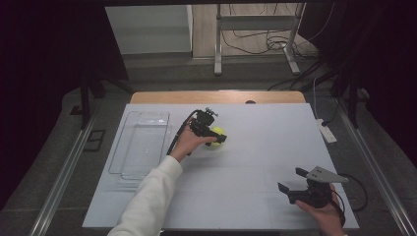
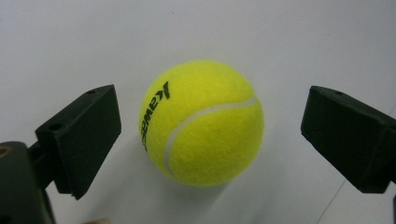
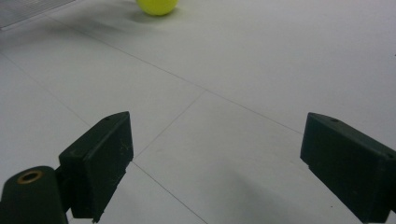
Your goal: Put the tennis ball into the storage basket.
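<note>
On the white table (image 1: pixel 255 162), left tool (image 2: pixel 210 135) wide around tennis ball (image 2: pixel 201 122), right tool (image 3: pixel 215 163) wide, ball partly hidden from above

In the high view we find the ball (image 1: pixel 217 133) half hidden behind the left gripper (image 1: pixel 216 137). In the right gripper view the top edge cuts the ball (image 3: pixel 157 6) off. The tray (image 1: pixel 142 142) is clear, so its near rim is hard to trace.

High view looks forward and down over the whole counter (image 1: pixel 255 162); left gripper view sits close above the ball (image 2: pixel 201 122), right gripper view low, ball (image 3: pixel 157 5) far off, shared by all three
</note>
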Demonstrator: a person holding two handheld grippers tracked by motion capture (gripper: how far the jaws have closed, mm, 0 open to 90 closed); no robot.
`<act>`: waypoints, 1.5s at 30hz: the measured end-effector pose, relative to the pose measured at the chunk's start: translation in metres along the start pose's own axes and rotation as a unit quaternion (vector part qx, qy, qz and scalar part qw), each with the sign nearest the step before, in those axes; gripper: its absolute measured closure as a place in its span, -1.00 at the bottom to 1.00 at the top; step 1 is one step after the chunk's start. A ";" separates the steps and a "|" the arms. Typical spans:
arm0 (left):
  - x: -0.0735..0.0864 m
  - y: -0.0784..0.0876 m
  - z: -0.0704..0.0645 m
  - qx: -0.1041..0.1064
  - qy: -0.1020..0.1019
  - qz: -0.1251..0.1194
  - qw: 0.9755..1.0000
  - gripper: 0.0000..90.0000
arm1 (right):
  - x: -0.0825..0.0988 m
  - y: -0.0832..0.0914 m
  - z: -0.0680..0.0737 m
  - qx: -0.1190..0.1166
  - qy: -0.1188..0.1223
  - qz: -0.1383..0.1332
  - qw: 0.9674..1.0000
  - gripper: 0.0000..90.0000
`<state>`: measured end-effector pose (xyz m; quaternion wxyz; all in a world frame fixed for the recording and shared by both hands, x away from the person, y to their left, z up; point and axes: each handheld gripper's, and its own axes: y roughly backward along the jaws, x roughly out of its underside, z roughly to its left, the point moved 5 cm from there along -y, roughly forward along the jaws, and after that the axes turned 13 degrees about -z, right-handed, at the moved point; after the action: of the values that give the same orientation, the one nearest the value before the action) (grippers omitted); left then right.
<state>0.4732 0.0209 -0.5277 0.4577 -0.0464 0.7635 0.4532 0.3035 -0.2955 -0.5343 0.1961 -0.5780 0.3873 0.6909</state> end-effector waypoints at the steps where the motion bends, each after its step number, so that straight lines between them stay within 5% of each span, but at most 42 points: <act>1: 0.001 -0.001 0.001 0.001 0.002 0.002 1.000 -0.88 | 0.000 0.000 0.000 0.000 0.000 0.000 1.000 -0.78; 14: 0.003 -0.009 0.002 -0.002 0.010 0.000 1.000 -0.82 | 0.000 0.000 0.000 0.000 0.000 -0.001 1.000 -0.78; 22: 0.003 -0.007 0.001 -0.008 0.007 0.005 1.000 -0.42 | 0.000 0.001 -0.001 0.000 0.000 -0.001 1.000 -0.78; 45: -0.001 0.010 -0.001 -0.006 -0.014 -0.010 1.000 -0.38 | 0.000 0.001 -0.001 0.002 0.000 0.000 1.000 -0.78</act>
<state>0.4682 0.0257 -0.5196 0.4723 -0.0501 0.7539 0.4539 0.3033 -0.2969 -0.5337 0.1978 -0.5777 0.3885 0.6901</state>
